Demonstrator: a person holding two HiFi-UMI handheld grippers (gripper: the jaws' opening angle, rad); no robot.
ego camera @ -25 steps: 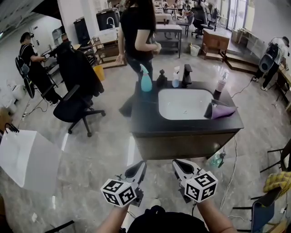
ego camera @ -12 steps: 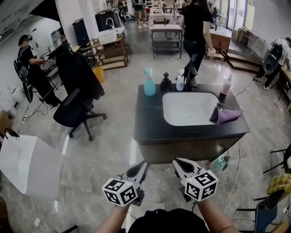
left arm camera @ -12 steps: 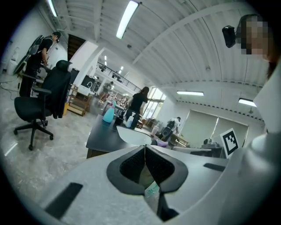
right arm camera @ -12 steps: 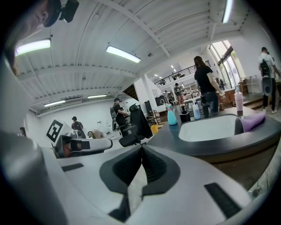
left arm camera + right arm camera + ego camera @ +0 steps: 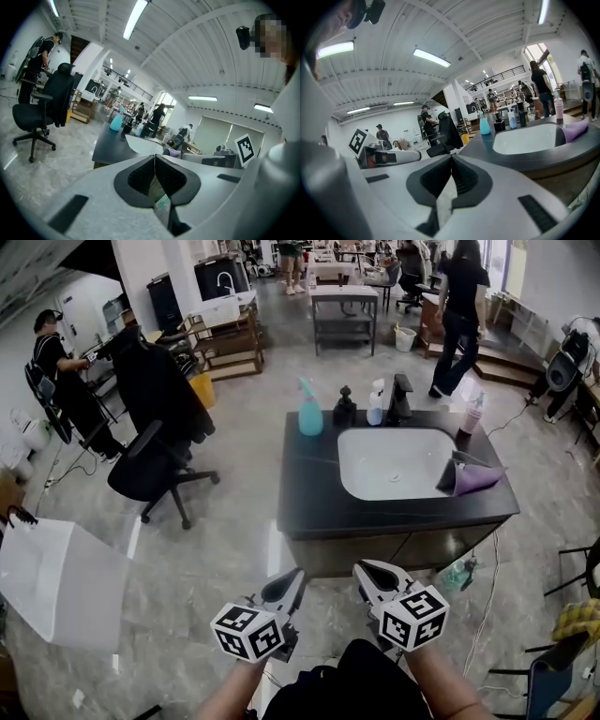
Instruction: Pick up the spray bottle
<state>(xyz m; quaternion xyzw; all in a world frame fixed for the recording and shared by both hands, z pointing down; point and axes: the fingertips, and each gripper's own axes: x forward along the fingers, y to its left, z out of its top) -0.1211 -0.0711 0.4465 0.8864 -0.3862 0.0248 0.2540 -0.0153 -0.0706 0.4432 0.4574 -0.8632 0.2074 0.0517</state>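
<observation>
A teal spray bottle [image 5: 309, 409] stands at the back left of a dark counter [image 5: 309, 493], and it shows small in the gripper views [image 5: 116, 122] [image 5: 484, 125]. A smaller white-and-blue spray bottle [image 5: 376, 403] stands right of a black dispenser [image 5: 344, 409] behind the white sink [image 5: 394, 463]. My left gripper [image 5: 292, 579] and right gripper [image 5: 367, 571] hover side by side in front of the counter, well short of it. Both are shut with nothing between the pads. In the gripper views the jaws [image 5: 154, 161] [image 5: 451, 161] meet.
A purple cloth [image 5: 473, 479] lies at the sink's right, a pink bottle [image 5: 472, 414] behind it. A black office chair [image 5: 155, 456] stands left of the counter. A white box [image 5: 52, 577] sits at the left. People [image 5: 459, 306] walk and work in the background.
The counter appears a little closer and both grippers have advanced toward it. The person in black walked from behind the counter off to the back right.
</observation>
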